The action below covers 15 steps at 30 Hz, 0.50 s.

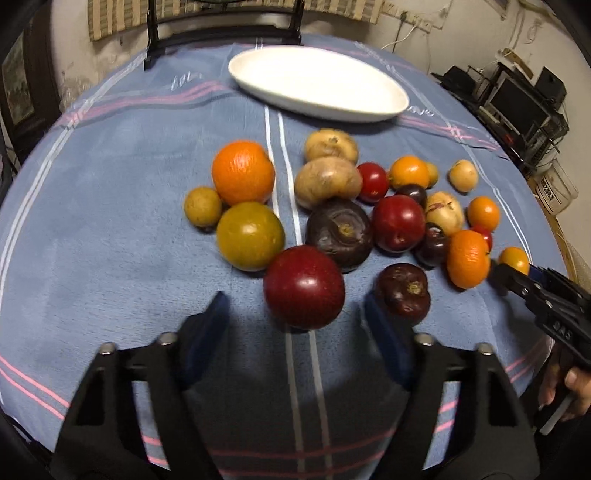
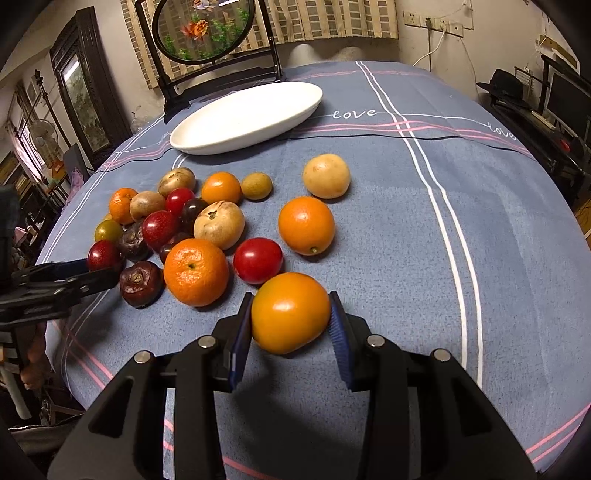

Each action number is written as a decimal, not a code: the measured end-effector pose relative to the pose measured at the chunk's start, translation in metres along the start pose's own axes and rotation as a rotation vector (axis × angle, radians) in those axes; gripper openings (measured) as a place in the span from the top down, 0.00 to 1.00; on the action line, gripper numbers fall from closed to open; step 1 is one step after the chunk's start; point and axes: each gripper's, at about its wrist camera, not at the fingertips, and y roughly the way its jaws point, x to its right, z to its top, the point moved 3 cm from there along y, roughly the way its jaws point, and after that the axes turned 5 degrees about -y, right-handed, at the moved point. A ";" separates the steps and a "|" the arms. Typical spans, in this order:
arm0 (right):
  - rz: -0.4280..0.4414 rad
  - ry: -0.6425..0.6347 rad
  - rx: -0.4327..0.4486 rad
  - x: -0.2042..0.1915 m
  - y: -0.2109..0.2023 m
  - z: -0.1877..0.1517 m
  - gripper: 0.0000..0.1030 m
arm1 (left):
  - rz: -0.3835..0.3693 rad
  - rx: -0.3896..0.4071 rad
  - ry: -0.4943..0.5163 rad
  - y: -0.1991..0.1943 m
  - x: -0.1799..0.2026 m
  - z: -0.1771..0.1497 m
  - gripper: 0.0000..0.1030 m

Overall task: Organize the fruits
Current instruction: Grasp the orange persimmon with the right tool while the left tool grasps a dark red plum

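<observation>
Several fruits lie loose on the blue striped tablecloth (image 1: 110,221): oranges, red plums, dark purple fruits, pale brown ones. My left gripper (image 1: 295,295) is open; a red plum (image 1: 304,286) sits between its fingertips with a gap on each side. A dark purple fruit (image 1: 403,291) lies just by its right finger. My right gripper (image 2: 291,295) is shut on a yellow-orange fruit (image 2: 290,314), pads pressing both sides, low over the cloth. In the left wrist view that gripper (image 1: 517,275) shows at the right edge. An empty white oval plate (image 1: 317,85) (image 2: 247,114) stands behind the pile.
A round picture on a dark stand (image 2: 203,29) stands at the table's far edge behind the plate. Shelves with electronics (image 1: 517,103) are off to the right. A mandarin (image 2: 195,271) and a red tomato (image 2: 258,259) lie just ahead of my right gripper. A hand (image 1: 576,387) holds the right gripper's handle.
</observation>
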 end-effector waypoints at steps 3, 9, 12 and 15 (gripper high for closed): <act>0.005 -0.005 -0.001 -0.002 0.001 0.000 0.61 | 0.035 0.032 0.014 0.002 0.001 0.004 0.45; 0.013 -0.016 0.003 -0.008 -0.001 0.001 0.61 | 0.015 0.034 0.040 -0.001 0.008 0.005 0.61; 0.005 -0.018 0.008 -0.007 -0.003 0.003 0.61 | -0.030 0.050 0.045 -0.015 0.009 0.002 0.60; 0.008 -0.022 0.022 -0.006 -0.008 0.007 0.61 | -0.053 0.070 0.054 -0.030 0.005 0.003 0.60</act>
